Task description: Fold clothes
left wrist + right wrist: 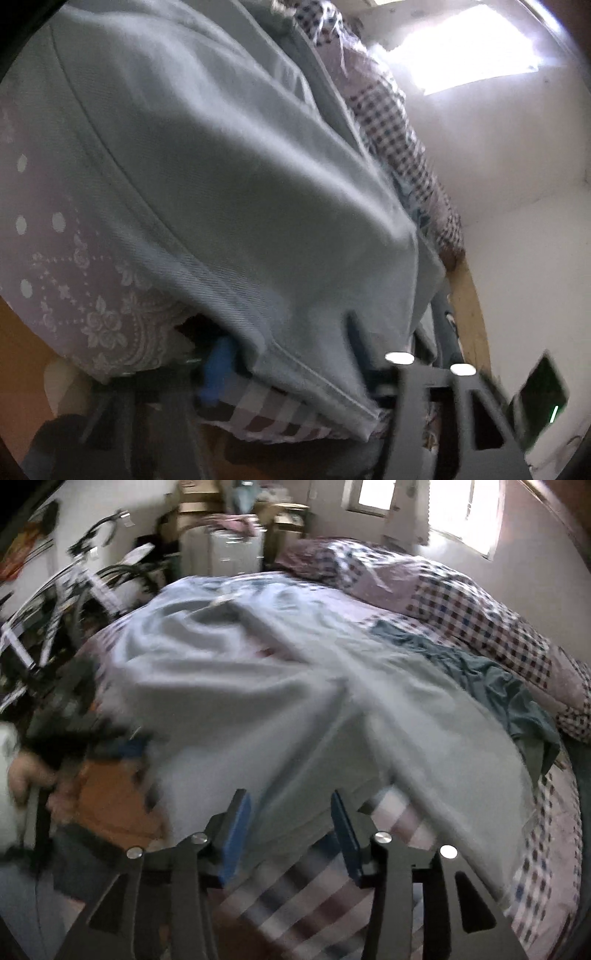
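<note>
Denim, pale blue: the jeans (295,701) sprawl across the checked bedspread (480,620). Right gripper (291,830) hovers wide open at six o'clock, gripping nothing, likely lining up on the hem. Left gripper (295,362) lies buried under cloth; grip unclear.

Bed (480,602) covered by checked quilt, set against white wall (535,590). Bright window (461,513) seen behind bed, daylight overexposed. Bicycle (74,587) leaned at left wall. Cardboard boxes (195,502) stacked over white cabinet (232,554) at far end.
</note>
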